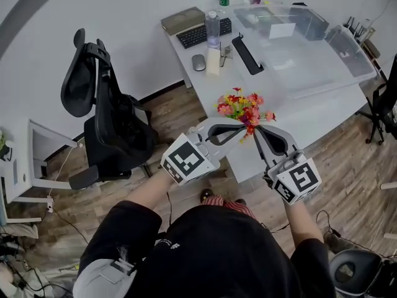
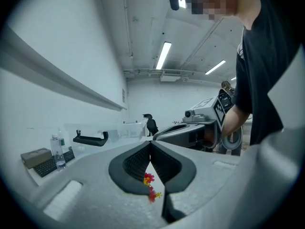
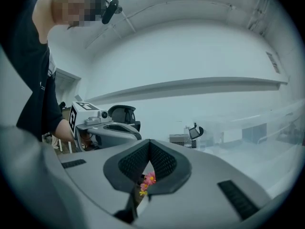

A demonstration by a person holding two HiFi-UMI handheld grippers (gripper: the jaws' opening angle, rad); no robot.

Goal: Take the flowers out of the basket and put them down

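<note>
The left gripper (image 1: 240,131) and right gripper (image 1: 255,131) are both clenched on the stems of the flowers (image 1: 244,108). Their tips meet just under the blooms, above the near edge of the table (image 1: 322,113). With thin stems pinched from two sides, the bunch could slip, twist or snap if the hands drift apart. The jaws hide the stems themselves, and no view shows a basket.
</note>
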